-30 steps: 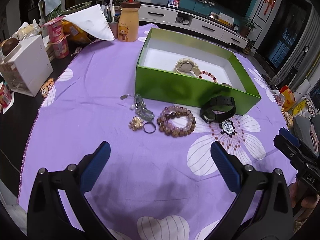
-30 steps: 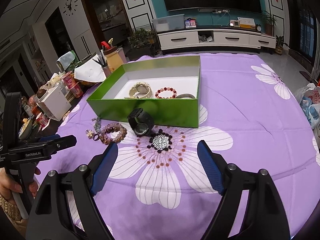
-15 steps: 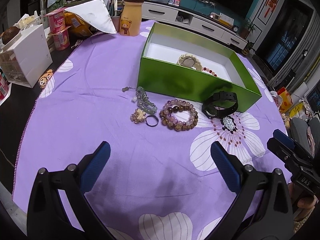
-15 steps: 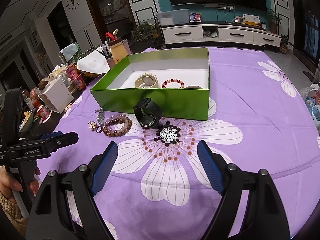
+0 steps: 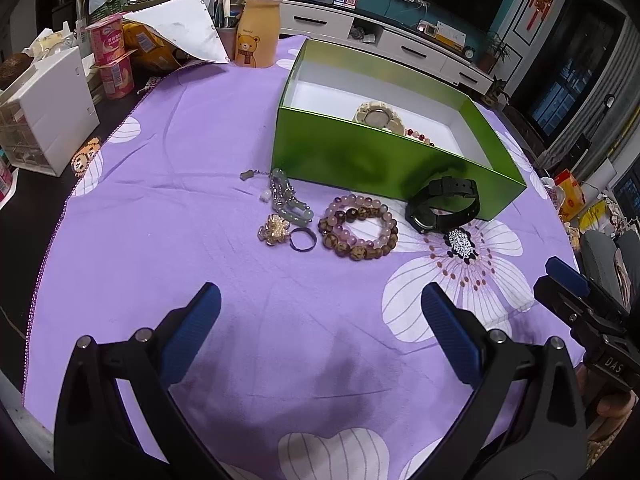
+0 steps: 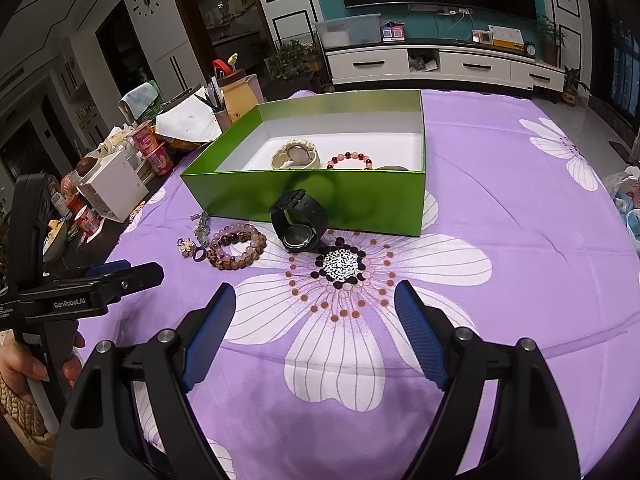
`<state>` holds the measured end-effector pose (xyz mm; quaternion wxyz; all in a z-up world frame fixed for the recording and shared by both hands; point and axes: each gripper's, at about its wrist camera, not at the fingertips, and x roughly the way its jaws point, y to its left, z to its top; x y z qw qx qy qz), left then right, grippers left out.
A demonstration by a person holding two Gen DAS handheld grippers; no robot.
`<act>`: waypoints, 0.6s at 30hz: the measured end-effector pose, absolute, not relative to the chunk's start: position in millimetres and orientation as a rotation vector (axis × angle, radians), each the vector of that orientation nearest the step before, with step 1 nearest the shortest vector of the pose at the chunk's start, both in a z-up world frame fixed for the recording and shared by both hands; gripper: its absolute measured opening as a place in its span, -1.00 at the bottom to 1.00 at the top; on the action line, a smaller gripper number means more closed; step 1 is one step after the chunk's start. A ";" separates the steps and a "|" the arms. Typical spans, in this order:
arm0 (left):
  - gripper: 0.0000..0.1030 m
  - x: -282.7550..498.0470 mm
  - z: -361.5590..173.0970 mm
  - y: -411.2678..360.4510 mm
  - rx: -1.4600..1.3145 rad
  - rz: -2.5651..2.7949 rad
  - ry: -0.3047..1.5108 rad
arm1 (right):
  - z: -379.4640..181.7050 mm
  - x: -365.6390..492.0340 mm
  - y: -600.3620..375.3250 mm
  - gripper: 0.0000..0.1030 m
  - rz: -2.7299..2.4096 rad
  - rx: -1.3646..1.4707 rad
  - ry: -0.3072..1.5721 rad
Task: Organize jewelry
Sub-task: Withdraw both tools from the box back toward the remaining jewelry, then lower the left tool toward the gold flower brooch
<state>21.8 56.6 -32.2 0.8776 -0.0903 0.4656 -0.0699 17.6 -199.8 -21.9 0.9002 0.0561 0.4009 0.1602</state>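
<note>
Meanwhile both views sit closer to the green box (image 5: 384,168) than before, both grippers' jaws spread and empty.

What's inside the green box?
Inside the green box lie a cream bracelet and a red and pink bead bracelet. A dark thing peeks over the front wall, mostly hidden. That wall also hides the nearest strip of the floor.

A soft matt purple cloth (image 5: 168,208) with printed white flowers covers the counter. The green box (image 5: 360,164) looks like glossy card, white inside. The beaded bracelet (image 5: 358,227) shines like polished stone; the black watch (image 5: 444,206) has a matt rubbery strap. Ribbed blue pads (image 6: 208,332) line the hand-held gripper's black plastic.
</note>
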 end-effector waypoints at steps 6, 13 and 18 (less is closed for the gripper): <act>0.96 25.5 -34.3 55.2 -0.173 -0.151 0.973 | -25.0 18.7 -197.0 0.59 0.333 0.113 0.838; 0.96 29.6 -35.4 63.3 -0.175 -0.140 0.961 | -30.1 23.6 -194.7 0.59 0.340 0.109 0.848; 0.96 29.2 -37.6 75.5 -0.170 -0.119 0.952 | -35.0 28.5 -191.8 0.59 0.352 0.112 0.858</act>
